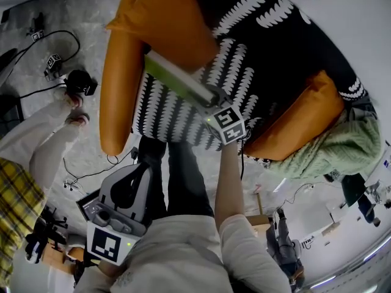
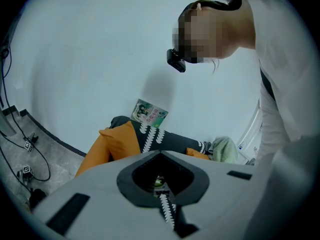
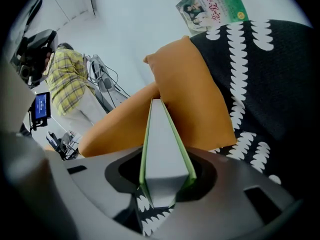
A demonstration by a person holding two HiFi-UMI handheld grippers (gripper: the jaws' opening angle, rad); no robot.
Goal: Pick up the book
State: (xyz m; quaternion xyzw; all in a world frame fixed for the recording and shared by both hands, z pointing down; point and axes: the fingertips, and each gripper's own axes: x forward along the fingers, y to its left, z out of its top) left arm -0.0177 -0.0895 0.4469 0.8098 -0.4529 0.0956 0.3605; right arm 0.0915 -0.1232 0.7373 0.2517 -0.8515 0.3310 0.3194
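A green-covered book with pale page edges is clamped between the jaws of my right gripper, which is shut on it. The book sticks out forward from the right gripper, over the black-and-white patterned sofa, beside an orange cushion. My left gripper is held low at the lower left, near the person's body, away from the sofa. Nothing lies between the jaws of the left gripper, which look shut.
A second, picture-covered book leans against the wall on the sofa's back. Another orange cushion and a green knitted blanket lie at the right. A person in yellow plaid stands left; cables run over the grey floor.
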